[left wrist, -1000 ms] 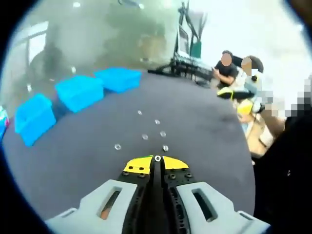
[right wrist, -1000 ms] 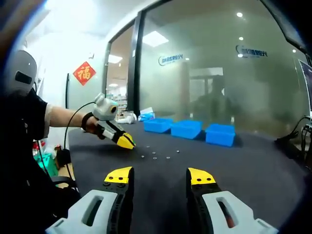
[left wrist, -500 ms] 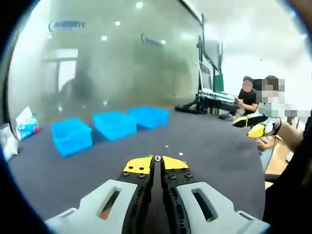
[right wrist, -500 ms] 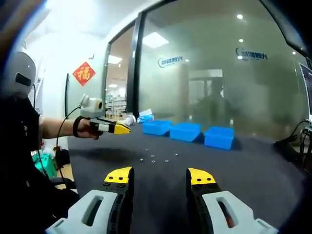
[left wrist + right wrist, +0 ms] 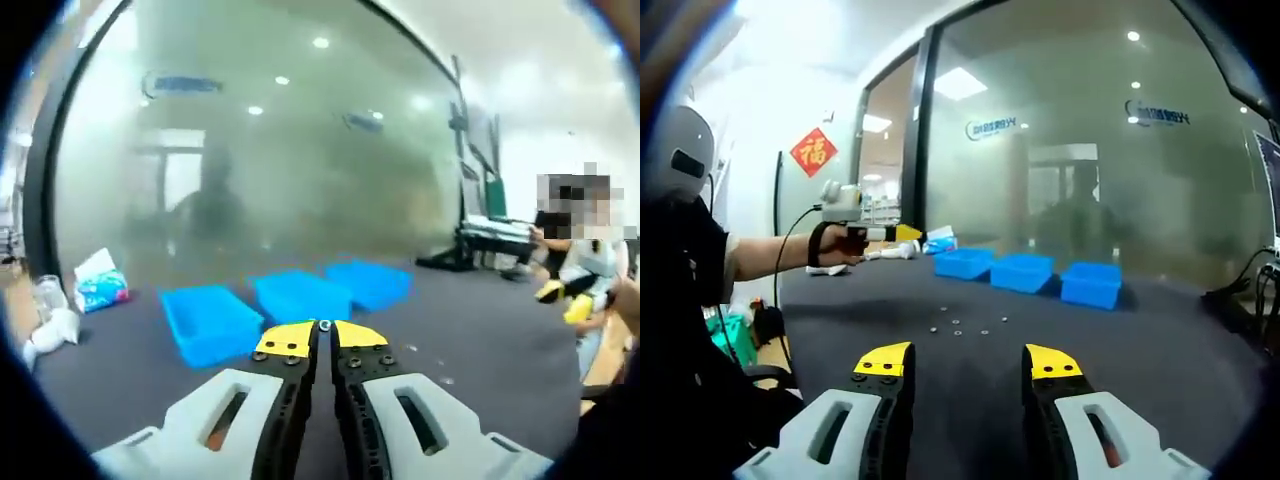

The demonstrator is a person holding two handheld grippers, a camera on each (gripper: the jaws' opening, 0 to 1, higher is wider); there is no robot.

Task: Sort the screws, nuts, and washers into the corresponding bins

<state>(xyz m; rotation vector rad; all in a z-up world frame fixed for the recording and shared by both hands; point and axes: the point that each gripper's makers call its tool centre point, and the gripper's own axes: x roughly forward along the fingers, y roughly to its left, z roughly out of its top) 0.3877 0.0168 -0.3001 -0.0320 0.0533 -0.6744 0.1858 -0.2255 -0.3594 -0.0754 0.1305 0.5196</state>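
On the dark surface, label by label:

Small parts: a loose cluster of screws, nuts and washers lies mid-surface in the right gripper view, between the right gripper and the bins; each piece is too small to tell its kind. In the left gripper view a few pale specks sit on the surface to the right of the jaws.

Held piece: a tiny round part, blurred, sits pinched at the very tips of the left gripper; whether it is a nut or a washer cannot be told.

Left gripper: clenched, yellow tips pressed together on that piece. In the right gripper view it is raised above the surface's left side, held level by a hand and pointing toward the bins.

Right gripper: released, jaws well apart, nothing between them, low over the near surface.

Bins: three blue bins in a row at the far side, before a glass wall; their insides are hidden by their walls.

Around: a tissue pack and a pale crumpled item at the surface's left end; a red paper ornament on the wall; seated people at the right in the left gripper view, beside equipment on stands.

Hidden: the person's dark sleeve covers the left edge of the right gripper view.
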